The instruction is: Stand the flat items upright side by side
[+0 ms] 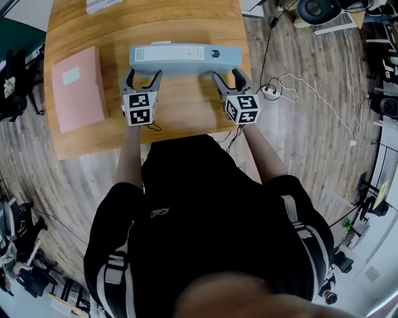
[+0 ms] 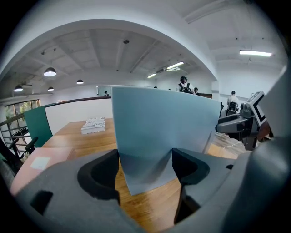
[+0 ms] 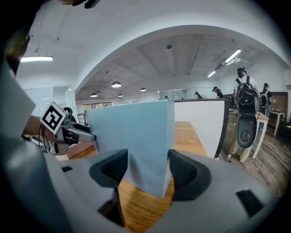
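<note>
A blue-grey binder (image 1: 185, 59) stands on edge across the wooden table (image 1: 186, 112), its labelled spine facing up. My left gripper (image 1: 142, 81) is shut on its left end and my right gripper (image 1: 227, 77) on its right end. In the left gripper view the binder (image 2: 159, 127) fills the gap of the left gripper (image 2: 145, 157), with both pads against its covers. The right gripper view shows the same: the binder (image 3: 136, 136) is pinched in the right gripper (image 3: 148, 159). A pink folder (image 1: 79, 87) lies flat at the table's left.
A white booklet (image 1: 112, 6) lies at the table's far edge and shows again as the booklet (image 2: 93, 125) in the left gripper view. The table's near edge (image 1: 93, 146) is close to the person's body. A power strip with cables (image 1: 270, 92) lies on the floor at the right.
</note>
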Tool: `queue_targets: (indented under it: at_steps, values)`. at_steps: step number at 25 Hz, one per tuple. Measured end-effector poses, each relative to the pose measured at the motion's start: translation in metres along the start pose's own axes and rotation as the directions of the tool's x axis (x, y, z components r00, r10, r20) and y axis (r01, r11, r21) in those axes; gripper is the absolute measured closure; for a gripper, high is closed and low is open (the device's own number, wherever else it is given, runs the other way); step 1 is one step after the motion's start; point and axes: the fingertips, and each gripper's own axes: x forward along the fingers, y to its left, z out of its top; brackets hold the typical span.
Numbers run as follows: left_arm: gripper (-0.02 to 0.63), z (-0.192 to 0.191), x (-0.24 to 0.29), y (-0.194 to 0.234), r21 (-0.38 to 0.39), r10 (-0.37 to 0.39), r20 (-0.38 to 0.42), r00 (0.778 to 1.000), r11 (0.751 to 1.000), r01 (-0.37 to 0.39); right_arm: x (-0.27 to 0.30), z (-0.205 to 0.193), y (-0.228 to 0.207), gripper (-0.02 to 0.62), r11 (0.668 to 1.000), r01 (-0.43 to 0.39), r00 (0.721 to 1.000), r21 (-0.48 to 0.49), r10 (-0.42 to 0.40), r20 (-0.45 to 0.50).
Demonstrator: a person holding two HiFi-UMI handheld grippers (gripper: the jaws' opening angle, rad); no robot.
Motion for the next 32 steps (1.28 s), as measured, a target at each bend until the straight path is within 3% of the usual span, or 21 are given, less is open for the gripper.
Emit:
queue_targets:
  at_steps: [12,16,19,22,32]
  values:
    - [0.224,-0.017,-0.035,-0.011,-0.062,0.135,-0.036,0.990,0.989,-0.137,-0.035,0.001,-0.006,0.281,0.987,-0.162,0.987,0.023,0.162,0.009]
    - [0.224,-0.029,-0.047,-0.026,-0.125,0.122,-0.028,0.992,0.984,-0.124,-0.050,0.012,0.006,0.284,0.967,-0.234,0.972,-0.098,0.236,0.011]
    - [0.227,-0.040,-0.056,-0.040,-0.156,0.097,-0.039,0.995,0.983,-0.102,-0.067,0.026,0.024,0.287,0.925,-0.311,0.949,-0.220,0.316,-0.014]
    - [0.267,-0.040,-0.057,-0.046,-0.174,0.090,-0.030,0.996,0.980,-0.094,-0.076,0.045,0.043,0.296,0.861,-0.388,0.918,-0.328,0.391,-0.059]
    - [0.276,-0.022,-0.061,-0.037,-0.197,0.050,0.013,0.999,0.979,-0.046,-0.055,0.109,0.109,0.290,0.658,-0.534,0.837,-0.531,0.500,-0.222]
